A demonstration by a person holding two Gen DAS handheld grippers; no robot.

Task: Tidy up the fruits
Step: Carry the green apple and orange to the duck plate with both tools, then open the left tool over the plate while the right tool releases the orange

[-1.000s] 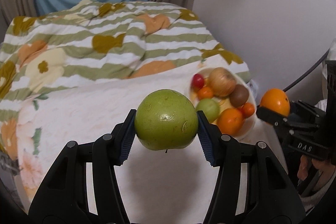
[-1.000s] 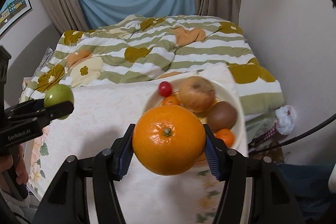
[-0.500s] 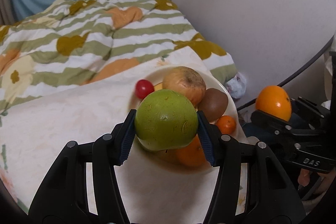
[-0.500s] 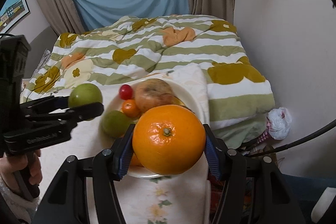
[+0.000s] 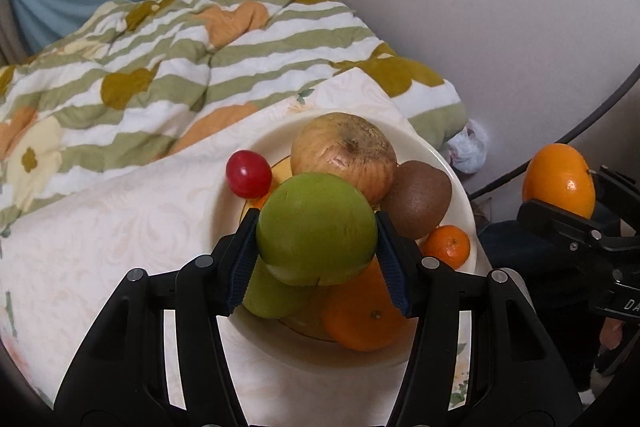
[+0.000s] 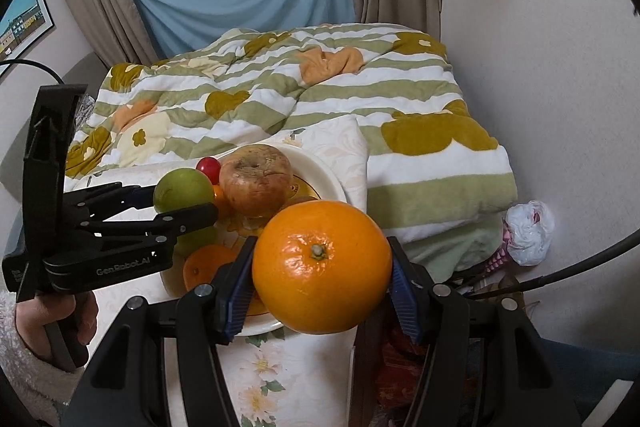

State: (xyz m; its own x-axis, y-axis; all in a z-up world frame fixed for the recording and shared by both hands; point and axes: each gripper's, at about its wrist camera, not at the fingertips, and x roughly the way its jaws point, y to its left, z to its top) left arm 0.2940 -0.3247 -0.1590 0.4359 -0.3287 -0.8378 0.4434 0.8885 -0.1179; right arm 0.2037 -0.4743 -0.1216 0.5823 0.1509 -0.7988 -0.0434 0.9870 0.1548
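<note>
Left gripper (image 5: 316, 247): blue ribbed pads clamp a smooth green apple (image 5: 316, 229) above the plate (image 5: 456, 183); jaws just eased a little wider, apple between them.
Right gripper (image 6: 322, 277): clasps a glossy, dimpled orange (image 6: 322, 267) at the plate's near edge.
Plate: cream, round, on a floral cloth (image 5: 100, 239); holds a wrinkled brown apple (image 5: 344, 155), fuzzy kiwi (image 5: 418, 199), red cherry tomato (image 5: 248, 174).
Left view only: small mandarin (image 5: 448, 245).
Right view only: a hand (image 6: 48, 323), fluffy sleeve, possibly fleece.
</note>
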